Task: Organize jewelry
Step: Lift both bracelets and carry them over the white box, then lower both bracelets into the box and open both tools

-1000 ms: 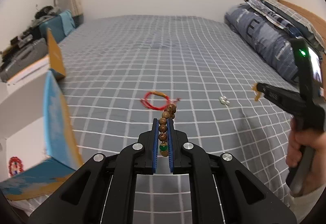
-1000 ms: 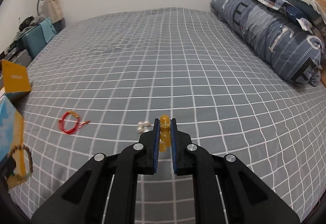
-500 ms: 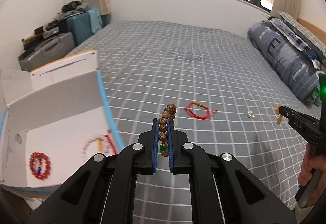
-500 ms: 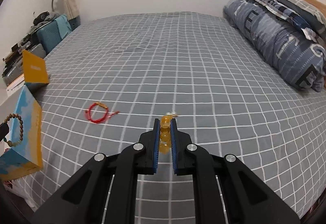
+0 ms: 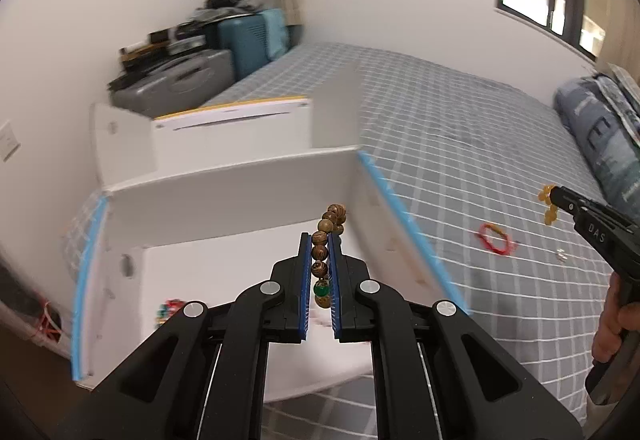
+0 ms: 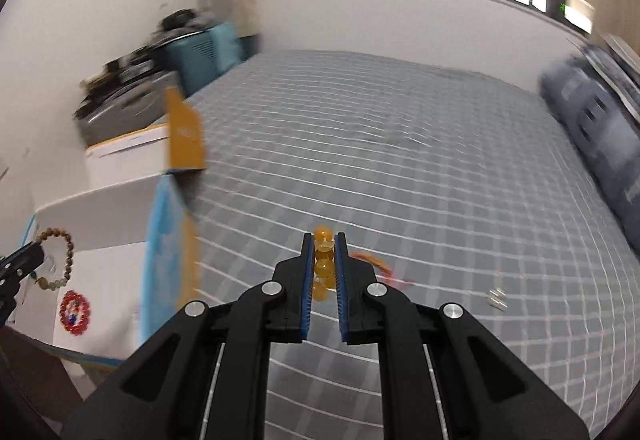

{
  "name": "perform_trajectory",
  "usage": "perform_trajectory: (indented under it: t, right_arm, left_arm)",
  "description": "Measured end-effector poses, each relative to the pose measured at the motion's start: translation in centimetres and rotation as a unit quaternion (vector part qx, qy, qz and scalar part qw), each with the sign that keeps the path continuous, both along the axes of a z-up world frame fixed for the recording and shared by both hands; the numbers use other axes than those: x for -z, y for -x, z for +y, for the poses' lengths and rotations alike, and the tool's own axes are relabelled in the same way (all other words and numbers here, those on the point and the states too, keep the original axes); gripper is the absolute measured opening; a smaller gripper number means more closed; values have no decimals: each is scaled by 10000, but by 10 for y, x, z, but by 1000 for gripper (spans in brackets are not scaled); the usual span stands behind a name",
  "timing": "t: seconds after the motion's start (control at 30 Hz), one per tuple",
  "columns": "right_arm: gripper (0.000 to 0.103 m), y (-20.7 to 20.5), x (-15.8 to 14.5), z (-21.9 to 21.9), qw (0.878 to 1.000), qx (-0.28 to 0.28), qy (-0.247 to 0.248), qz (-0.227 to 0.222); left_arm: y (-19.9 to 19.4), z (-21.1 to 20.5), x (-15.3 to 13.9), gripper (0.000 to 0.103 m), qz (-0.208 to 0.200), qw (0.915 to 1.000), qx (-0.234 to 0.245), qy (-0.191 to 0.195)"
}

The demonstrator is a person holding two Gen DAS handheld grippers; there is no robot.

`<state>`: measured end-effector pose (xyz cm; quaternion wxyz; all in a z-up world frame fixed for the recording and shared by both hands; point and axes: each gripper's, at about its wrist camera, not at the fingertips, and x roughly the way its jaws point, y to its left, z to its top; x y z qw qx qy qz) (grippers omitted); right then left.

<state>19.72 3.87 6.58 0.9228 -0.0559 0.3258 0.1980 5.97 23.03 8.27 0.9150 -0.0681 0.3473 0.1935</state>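
While clamping a wooden bead bracelet point(image 5: 325, 240) over the open white box point(image 5: 240, 176), left hand-held gripper point(image 5: 319, 240) pointing down into it, beside a red beaded bracelet point(image 6: 74, 307) lying on the box floor. Right hand-held gripper point(image 6: 324, 240) pinching amber beads point(image 6: 322, 266) above the checked bed point(image 6: 400, 160). Showing only in the left view: a person's hand point(image 5: 614, 324) on the right tool. Lying loose on the bed: red cord bracelet point(image 5: 495, 237), small silver earrings point(image 6: 498, 298).

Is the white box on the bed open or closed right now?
Open. The white box has its lid flap raised, and a red beaded bracelet shows on its bare floor.
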Motion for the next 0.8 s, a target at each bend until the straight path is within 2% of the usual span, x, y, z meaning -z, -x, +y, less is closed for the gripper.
perform_trajectory:
  t: [0.23,0.3,0.43,0.67,0.8]
  right_arm:
    - [9,17,-14,65,9985,-525,-137,25]
    - [9,23,-14,82,9974,-703,-121,55]
    - [9,40,-9,120,9931,-1155,-73,200]
    - [9,54,34,180,9798,-1747,184,960]
    - [9,51,60,191,9768,-1705,359,1248]
  left_arm:
    - [21,56,-5,7,33,9989,-471,69]
    - [24,68,-4,7,84,9983,-544,200]
    - [27,87,4,7,270,9968,-729,191]
    - [24,103,26,8,609,9941,-835,323]
    - [20,105,45,8,815,9923,-840,405]
